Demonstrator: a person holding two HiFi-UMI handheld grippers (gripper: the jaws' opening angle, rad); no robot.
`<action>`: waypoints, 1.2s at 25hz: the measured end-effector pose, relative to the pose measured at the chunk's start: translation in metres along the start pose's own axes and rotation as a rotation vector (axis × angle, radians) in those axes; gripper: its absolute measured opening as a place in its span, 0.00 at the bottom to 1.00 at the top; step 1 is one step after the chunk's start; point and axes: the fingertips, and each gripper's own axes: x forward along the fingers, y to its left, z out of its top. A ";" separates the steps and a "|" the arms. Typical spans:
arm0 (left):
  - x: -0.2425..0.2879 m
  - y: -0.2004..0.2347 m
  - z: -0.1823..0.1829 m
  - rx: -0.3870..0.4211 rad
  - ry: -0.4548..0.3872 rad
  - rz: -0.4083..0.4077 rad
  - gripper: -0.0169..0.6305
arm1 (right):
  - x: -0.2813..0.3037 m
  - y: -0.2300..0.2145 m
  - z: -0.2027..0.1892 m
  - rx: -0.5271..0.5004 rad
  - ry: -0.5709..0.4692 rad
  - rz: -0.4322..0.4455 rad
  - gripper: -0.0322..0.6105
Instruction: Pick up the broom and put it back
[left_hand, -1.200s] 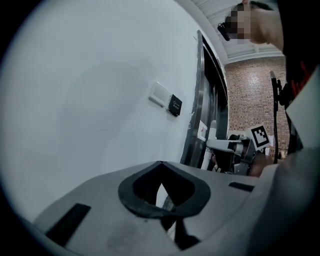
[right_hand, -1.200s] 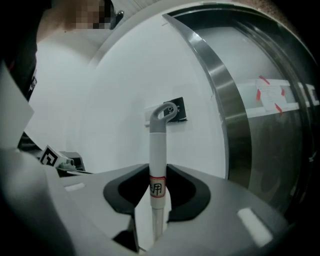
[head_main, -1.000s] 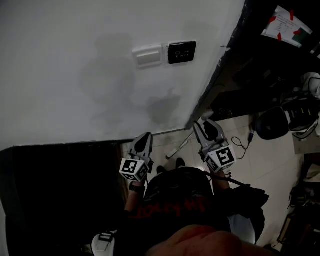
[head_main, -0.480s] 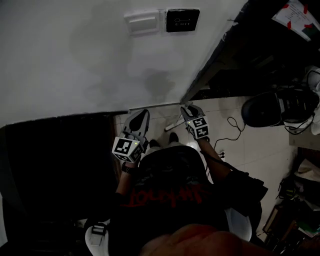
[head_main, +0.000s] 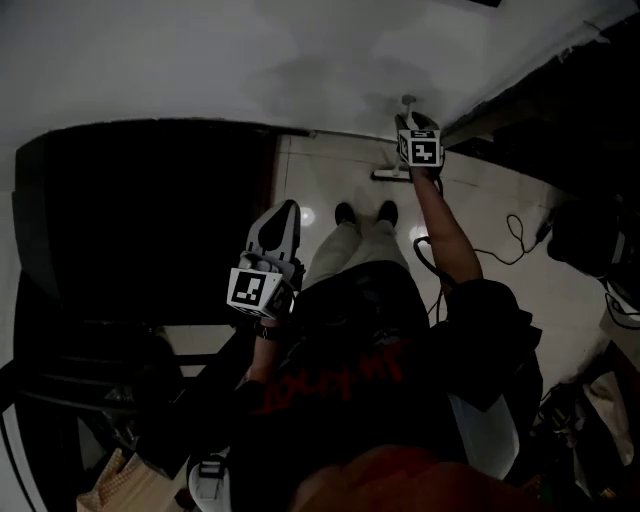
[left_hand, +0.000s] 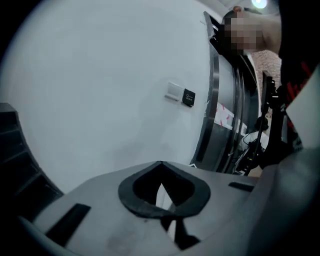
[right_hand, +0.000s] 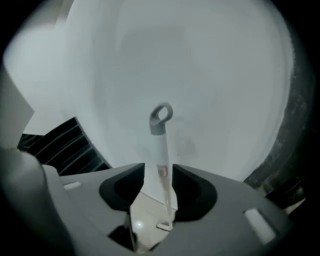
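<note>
The broom (right_hand: 161, 150) has a white handle with a grey hanging loop at its top and leans upright against the white wall. In the right gripper view the handle runs between the jaws of my right gripper (right_hand: 159, 172), which are opening, with thin gaps beside the handle. In the head view my right gripper (head_main: 413, 122) reaches low to the foot of the wall, the broom's (head_main: 407, 101) loop showing just beyond it. My left gripper (head_main: 280, 215) hangs near my left hip. Its jaws (left_hand: 160, 167) meet at the tips with nothing between them.
A black panel (head_main: 140, 220) fills the left of the head view. My shoes (head_main: 365, 212) stand on pale floor tiles, with cables (head_main: 510, 240) to the right. A white switch plate (left_hand: 174, 91), a black plate (left_hand: 188, 97) and a metal door frame (left_hand: 212, 100) lie ahead.
My right arm has stretched out and dropped low toward the foot of the wall. The head camera now looks more steeply down. The left gripper has shifted a little.
</note>
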 end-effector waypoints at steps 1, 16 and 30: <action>-0.020 -0.006 0.003 -0.001 0.029 0.024 0.03 | -0.016 0.009 0.008 0.050 -0.029 0.014 0.34; -0.072 -0.080 -0.108 -0.071 0.025 -0.317 0.03 | -0.295 0.117 -0.138 0.103 -0.190 0.055 0.05; -0.147 -0.112 -0.111 -0.068 0.008 -0.393 0.03 | -0.431 0.217 -0.124 0.057 -0.397 0.064 0.05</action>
